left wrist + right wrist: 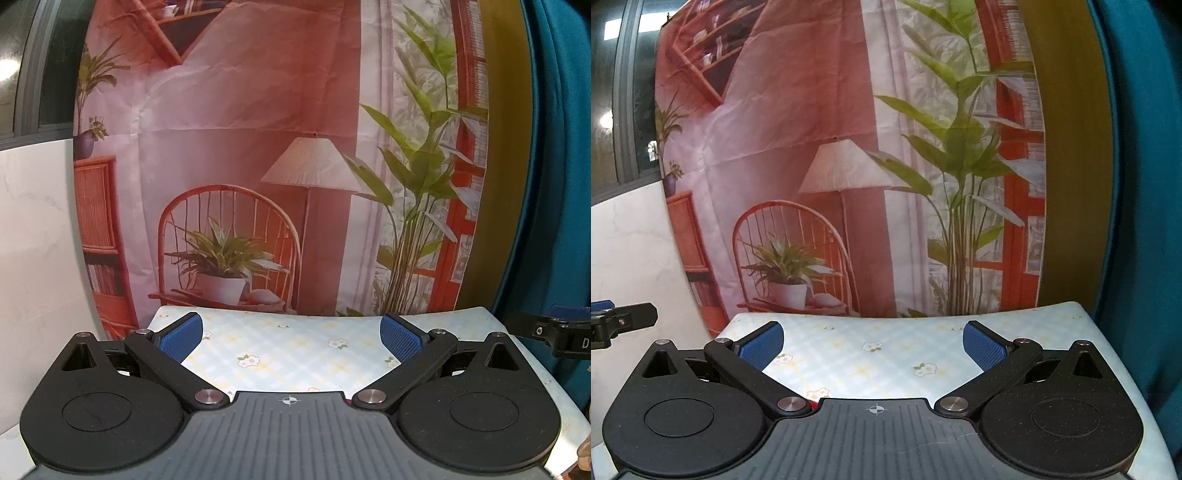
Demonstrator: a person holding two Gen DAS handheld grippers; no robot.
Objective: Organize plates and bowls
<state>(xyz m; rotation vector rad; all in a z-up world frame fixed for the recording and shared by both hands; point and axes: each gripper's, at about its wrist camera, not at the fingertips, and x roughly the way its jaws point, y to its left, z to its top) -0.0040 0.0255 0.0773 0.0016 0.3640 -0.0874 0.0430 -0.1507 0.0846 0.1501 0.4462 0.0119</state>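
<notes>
Blue ribbed pads face each other on the left gripper (291,338), fingers (183,336) spread wide, nothing between them. Below them in the left wrist view lies the surface (288,350), covered in pale checked cloth with small flowers. A printed backdrop (236,147) of a chair, lamp and plants fills the upper frame. At the right edge, part of the other gripper shows. No plates or bowls visible.

Right wrist view: right gripper (873,343) likewise spread, holding nothing, over the same cloth. Teal fabric (1145,184) along the right edge.
</notes>
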